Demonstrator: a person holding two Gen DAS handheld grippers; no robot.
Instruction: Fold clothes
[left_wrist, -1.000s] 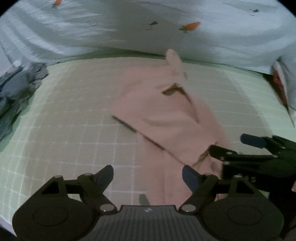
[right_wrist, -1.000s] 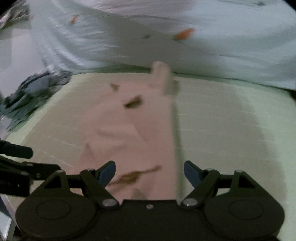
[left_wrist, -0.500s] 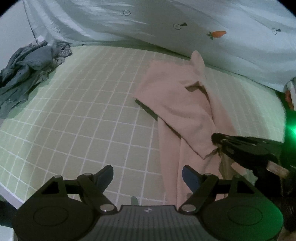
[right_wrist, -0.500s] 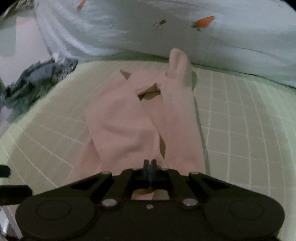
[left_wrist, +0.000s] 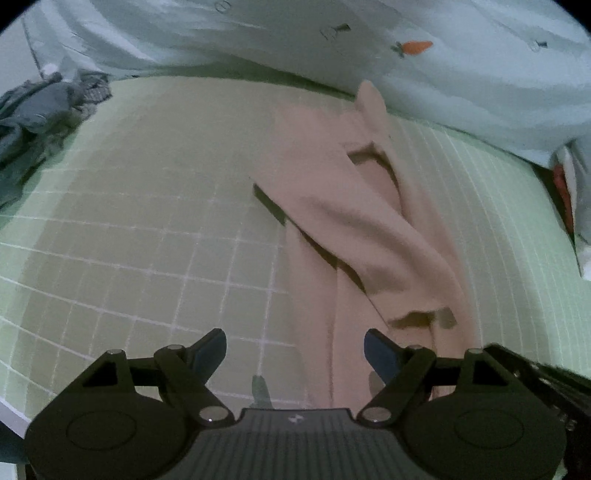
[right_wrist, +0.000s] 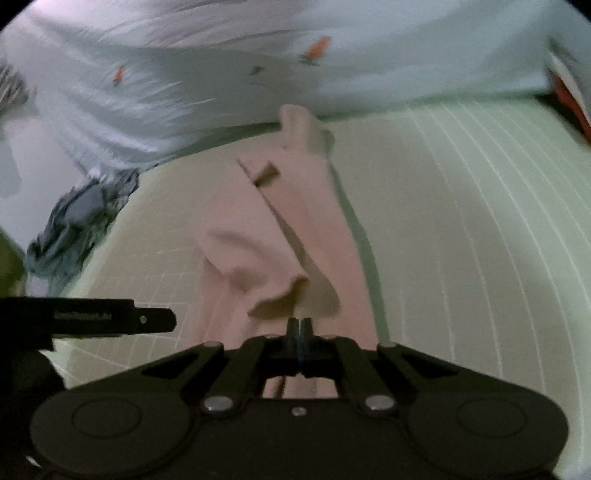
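A pink garment (left_wrist: 354, 236) lies stretched out on the green gridded mat (left_wrist: 147, 221), partly folded over itself. It also shows in the right wrist view (right_wrist: 280, 236). My left gripper (left_wrist: 295, 350) is open and empty, low over the mat beside the garment's near end. My right gripper (right_wrist: 300, 325) is shut on the pink garment's near edge, which rises in a fold just ahead of the fingertips. The right gripper's body shows at the lower right of the left wrist view (left_wrist: 535, 373). The left gripper's body shows at the left of the right wrist view (right_wrist: 92, 317).
A pile of grey-blue clothes (left_wrist: 33, 114) lies at the mat's far left, also in the right wrist view (right_wrist: 77, 225). A pale sheet with carrot prints (left_wrist: 406, 48) bunches along the far edge. A red and white item (left_wrist: 565, 184) sits at the far right.
My right gripper closed on the garment's near edge and has lifted it into a fold. My left gripper stayed open and dropped closer to the mat.
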